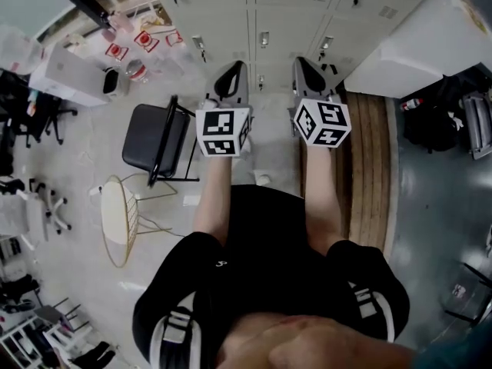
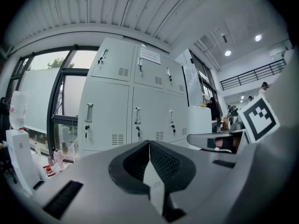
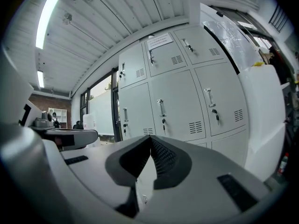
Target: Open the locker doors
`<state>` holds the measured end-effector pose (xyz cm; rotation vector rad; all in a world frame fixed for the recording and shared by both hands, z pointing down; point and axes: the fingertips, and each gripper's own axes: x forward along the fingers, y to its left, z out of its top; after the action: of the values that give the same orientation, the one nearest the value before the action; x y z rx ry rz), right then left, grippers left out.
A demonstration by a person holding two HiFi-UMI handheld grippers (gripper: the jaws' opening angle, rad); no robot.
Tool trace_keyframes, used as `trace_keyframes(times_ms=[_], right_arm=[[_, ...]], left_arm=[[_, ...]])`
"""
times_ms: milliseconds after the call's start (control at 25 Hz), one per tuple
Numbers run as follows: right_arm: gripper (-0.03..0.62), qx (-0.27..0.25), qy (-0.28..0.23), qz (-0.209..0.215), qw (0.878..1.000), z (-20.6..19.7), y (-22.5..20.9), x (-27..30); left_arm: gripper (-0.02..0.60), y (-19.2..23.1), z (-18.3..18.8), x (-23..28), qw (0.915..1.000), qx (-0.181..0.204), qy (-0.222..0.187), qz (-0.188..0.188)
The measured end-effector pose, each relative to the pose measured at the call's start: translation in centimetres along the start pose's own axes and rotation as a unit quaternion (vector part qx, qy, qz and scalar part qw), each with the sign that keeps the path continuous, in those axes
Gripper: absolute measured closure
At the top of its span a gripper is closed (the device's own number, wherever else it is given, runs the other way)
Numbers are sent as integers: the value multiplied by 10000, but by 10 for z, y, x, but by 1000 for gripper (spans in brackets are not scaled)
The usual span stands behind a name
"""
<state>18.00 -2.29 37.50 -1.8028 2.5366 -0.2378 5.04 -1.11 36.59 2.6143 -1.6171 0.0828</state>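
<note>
**Facing the lockers with both grippers closed and empty**

The lockers (image 2: 135,101) stand straight ahead of the person, a bank of pale grey metal doors in two rows. Every door in view is shut. The left gripper (image 2: 149,144) and the right gripper (image 3: 150,139) are held level, side by side, pointing at the bank but well short of it. Each has its jaws pressed together with nothing between them.

Each door carries an upright bar handle (image 3: 161,108) near one edge, and a key (image 3: 164,123) hangs in the lock just below it. The doors look like thin sheet steel, so they should be stiff and light to swing, with a smooth face that offers no grip. The handle is probably the best hold: open the jaws and pinch across the bar. If a door proves locked, the small key would need turning first, which is a fiddlier grip.
</note>
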Motion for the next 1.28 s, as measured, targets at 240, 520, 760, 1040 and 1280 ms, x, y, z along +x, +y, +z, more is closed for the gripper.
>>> trace_keyframes(times_ms=[240, 520, 760, 1040, 1280], right_arm=[[576, -64, 38, -12, 10000, 0, -12, 43], [576, -46, 55, -20, 10000, 8, -27, 113], [576, -91, 17, 22, 10000, 17, -24, 171], [576, -277, 99, -147, 9995, 19, -34, 214], [576, -450, 76, -342, 9984, 29, -42, 234]], left_arm=[[571, 19, -5, 43, 9999, -103, 22, -95], [571, 59, -5, 103, 9998, -135, 74, -123], [571, 106, 2, 141, 9998, -167, 63, 0], [571, 117, -1, 187, 9991, -244, 74, -342], [571, 125, 0, 213, 9978, -367, 34, -552]])
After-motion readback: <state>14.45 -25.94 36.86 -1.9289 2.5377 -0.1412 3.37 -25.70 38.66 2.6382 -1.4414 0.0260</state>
